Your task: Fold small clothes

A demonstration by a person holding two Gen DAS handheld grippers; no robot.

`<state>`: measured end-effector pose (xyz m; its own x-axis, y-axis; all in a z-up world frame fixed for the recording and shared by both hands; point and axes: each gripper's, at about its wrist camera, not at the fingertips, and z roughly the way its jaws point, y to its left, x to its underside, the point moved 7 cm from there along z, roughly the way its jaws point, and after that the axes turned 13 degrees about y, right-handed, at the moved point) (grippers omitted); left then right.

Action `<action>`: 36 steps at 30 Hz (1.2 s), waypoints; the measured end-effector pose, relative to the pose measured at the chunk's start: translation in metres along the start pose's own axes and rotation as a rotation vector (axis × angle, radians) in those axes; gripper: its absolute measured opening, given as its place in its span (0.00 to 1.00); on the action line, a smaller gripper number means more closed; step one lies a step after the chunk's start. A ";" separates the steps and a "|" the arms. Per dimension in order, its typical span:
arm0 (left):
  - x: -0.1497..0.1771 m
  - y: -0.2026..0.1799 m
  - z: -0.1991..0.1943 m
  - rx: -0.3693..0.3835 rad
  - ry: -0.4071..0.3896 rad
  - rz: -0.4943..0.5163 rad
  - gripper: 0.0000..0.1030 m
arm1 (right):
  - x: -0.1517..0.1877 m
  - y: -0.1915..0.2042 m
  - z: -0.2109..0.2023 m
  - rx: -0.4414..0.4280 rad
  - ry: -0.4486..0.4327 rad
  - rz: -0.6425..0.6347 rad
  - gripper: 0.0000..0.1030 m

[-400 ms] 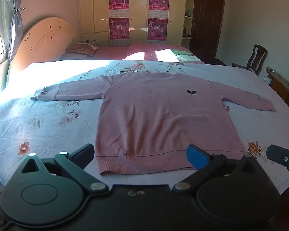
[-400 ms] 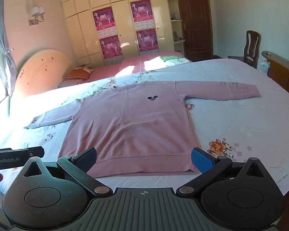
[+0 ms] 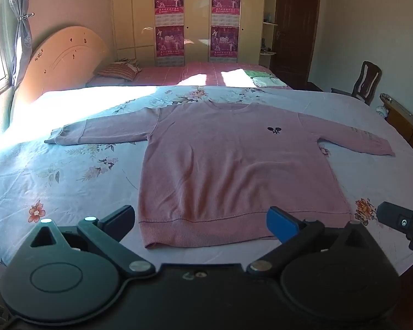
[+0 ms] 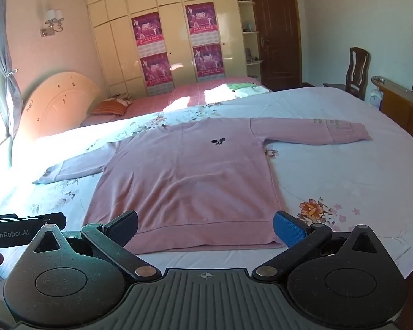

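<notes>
Across the bed [image 3: 68,187], with its pale floral sheet, a pink sweatshirt [image 3: 234,176] is lying flat and face up, both sleeves stretching out sideways and its ribbed hem [image 4: 206,233] sitting nearest the cameras, close to the mattress edge. Behind it a second bed with a pink cover [image 3: 195,74], a cream wardrobe [image 4: 179,41] carrying magenta posters, a dark door [image 4: 275,33] and a wooden chair [image 4: 356,68] are filling the room.

Closer in, the left gripper [image 3: 201,220] is hovering before the hem with its fingers spread wide and nothing between them; the right gripper [image 4: 205,225] is doing the same from its side, fingers equally splayed and gripping nothing.

Judging from this layout, trouble is likeliest at the pick: thick knit lying flush on a soft sheet is inviting a pinch that catches only the top layer, or drags bedding up with it, skewing the fold. Uneven lifting by the two tools would be twisting the body.

Bright sun is washing out the far left cuff [image 3: 55,137], the small chest logo [image 4: 218,141] is too tiny to read, and the person's hand is barely showing at the right view's edge.
</notes>
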<state>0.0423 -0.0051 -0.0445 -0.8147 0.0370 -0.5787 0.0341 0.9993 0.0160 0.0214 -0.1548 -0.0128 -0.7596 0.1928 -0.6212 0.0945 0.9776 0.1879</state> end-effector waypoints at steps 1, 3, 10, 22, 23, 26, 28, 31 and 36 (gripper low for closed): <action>0.000 0.000 0.000 0.001 0.000 0.000 0.99 | 0.000 0.000 0.000 0.000 0.001 0.003 1.00; -0.001 -0.001 0.001 0.001 0.002 0.001 0.99 | 0.000 -0.001 -0.001 -0.003 0.003 0.003 1.00; -0.002 0.002 0.003 0.010 0.007 0.001 0.99 | 0.000 -0.004 0.004 -0.005 0.008 0.015 1.00; -0.004 0.001 0.007 0.001 0.007 0.001 0.99 | -0.003 -0.007 0.006 -0.007 0.018 0.021 1.00; -0.004 0.001 0.008 0.004 0.010 0.002 0.99 | -0.003 -0.007 0.007 -0.007 0.019 0.023 1.00; -0.005 0.000 0.009 0.004 0.007 0.010 0.99 | -0.004 -0.008 0.009 -0.012 0.022 0.030 1.00; -0.006 0.000 0.010 0.006 0.009 0.011 0.99 | -0.005 -0.009 0.008 -0.009 0.020 0.032 1.00; -0.008 -0.002 0.012 0.012 0.013 0.013 0.99 | -0.005 -0.008 0.008 -0.009 0.018 0.030 1.00; -0.010 -0.004 0.014 0.014 0.013 0.027 0.99 | -0.005 -0.007 0.007 -0.001 0.017 0.022 1.00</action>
<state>0.0585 -0.0096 -0.0499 -0.8206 0.0645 -0.5678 0.0642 0.9977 0.0205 0.0292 -0.1624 -0.0167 -0.7683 0.2128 -0.6037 0.1108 0.9731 0.2019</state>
